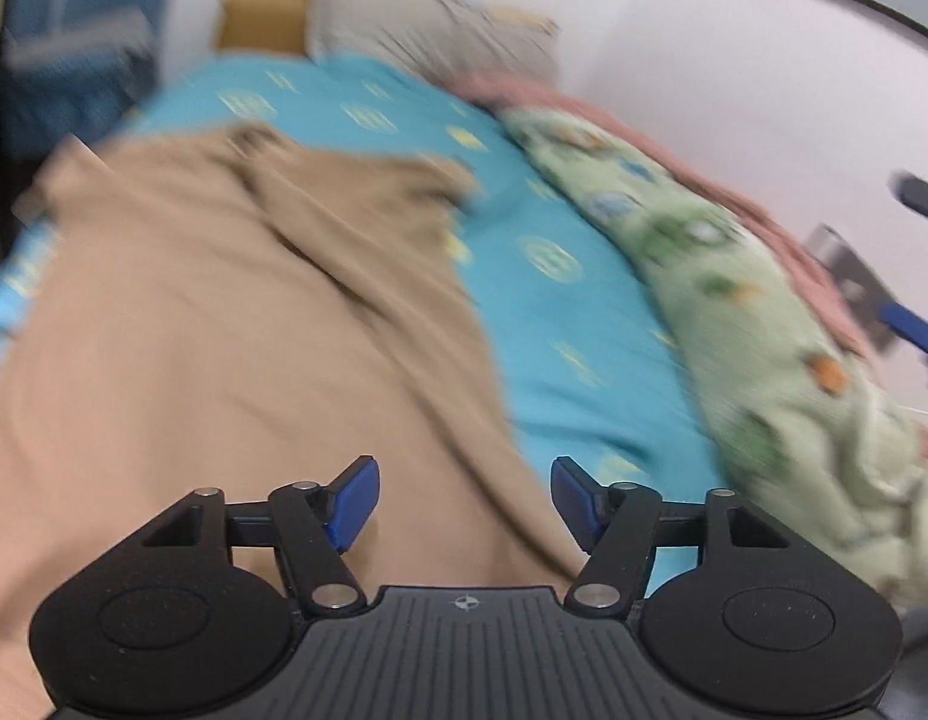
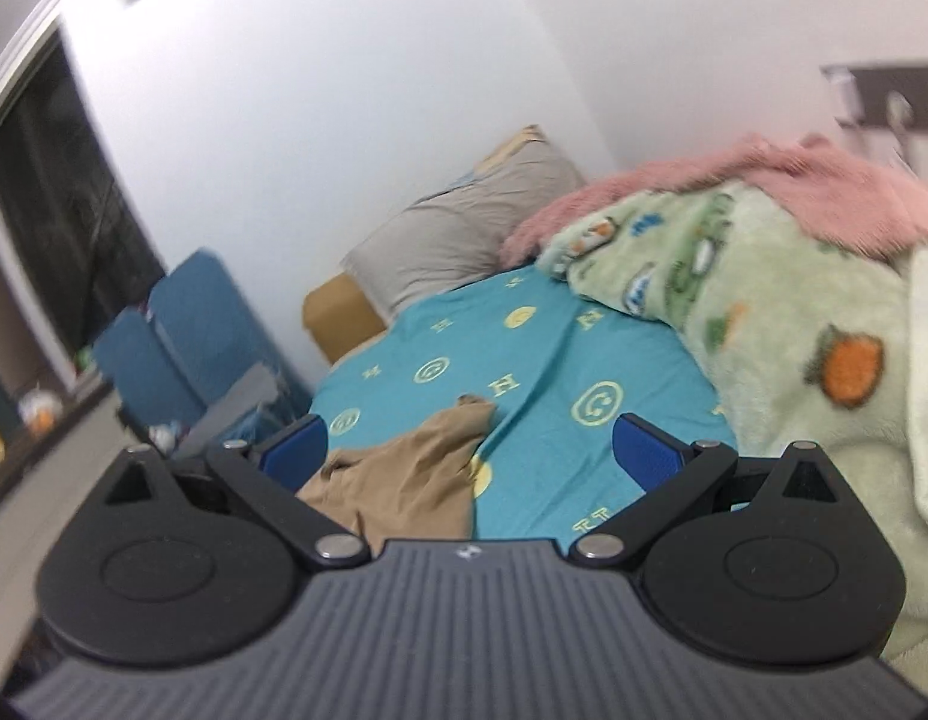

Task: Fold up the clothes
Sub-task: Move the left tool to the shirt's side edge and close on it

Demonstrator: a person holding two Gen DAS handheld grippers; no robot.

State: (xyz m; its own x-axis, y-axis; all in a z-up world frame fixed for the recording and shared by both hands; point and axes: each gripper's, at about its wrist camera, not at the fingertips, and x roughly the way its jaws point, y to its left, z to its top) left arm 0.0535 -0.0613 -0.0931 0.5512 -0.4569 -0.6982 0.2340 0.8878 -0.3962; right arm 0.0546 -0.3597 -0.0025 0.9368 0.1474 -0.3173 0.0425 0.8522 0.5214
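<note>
While one tan garment [image 1: 224, 312] lies on the bed sheet [image 1: 553, 300], both grippers — left [image 1: 464, 504], right [image 2: 469, 456] — hold fingers apart, empty.

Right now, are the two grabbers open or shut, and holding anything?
Left gripper: open, empty, over the tan garment.
Right gripper: open, empty.
</note>
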